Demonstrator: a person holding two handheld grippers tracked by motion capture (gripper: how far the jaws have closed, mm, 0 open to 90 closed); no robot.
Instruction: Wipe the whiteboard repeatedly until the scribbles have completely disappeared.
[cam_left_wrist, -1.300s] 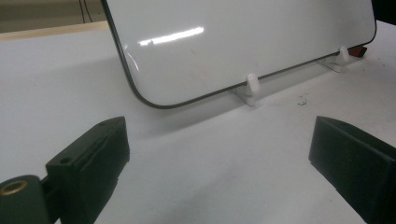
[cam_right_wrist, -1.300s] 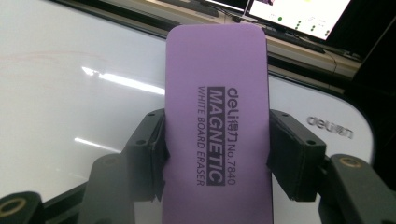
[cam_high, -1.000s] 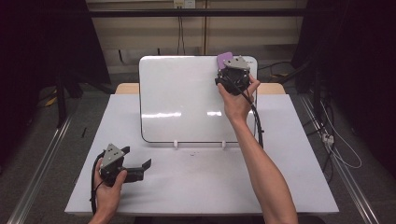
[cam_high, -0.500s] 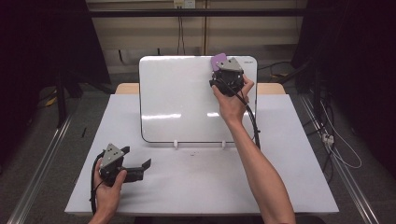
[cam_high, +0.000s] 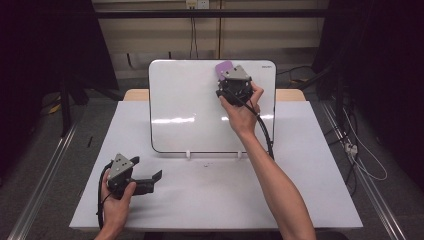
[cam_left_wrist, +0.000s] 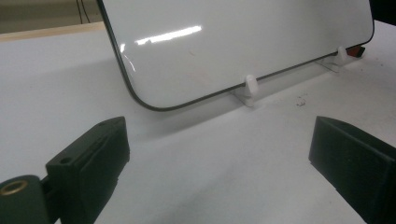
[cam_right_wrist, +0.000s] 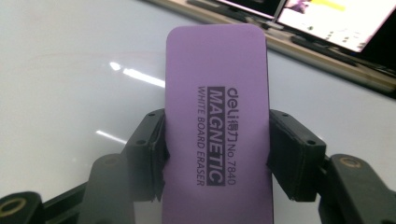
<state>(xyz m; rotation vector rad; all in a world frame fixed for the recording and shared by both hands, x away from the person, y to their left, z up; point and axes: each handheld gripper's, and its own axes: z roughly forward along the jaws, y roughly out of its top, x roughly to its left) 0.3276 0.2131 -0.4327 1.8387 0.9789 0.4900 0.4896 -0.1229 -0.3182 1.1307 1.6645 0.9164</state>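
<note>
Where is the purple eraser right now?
The purple eraser is clamped between the right gripper's jaws, held against the upper right area of the whiteboard in the high view, near its top edge.

The purple eraser (cam_right_wrist: 217, 126) has black print running lengthwise down its face: "deli" plus a couple of Chinese characters and "No.7840", then "MAGNETIC" in a dark bar, then "WHITE BOARD ERASER". The tiny mark in the whiteboard's (cam_high: 190, 110) top corner is too small to read.
</note>
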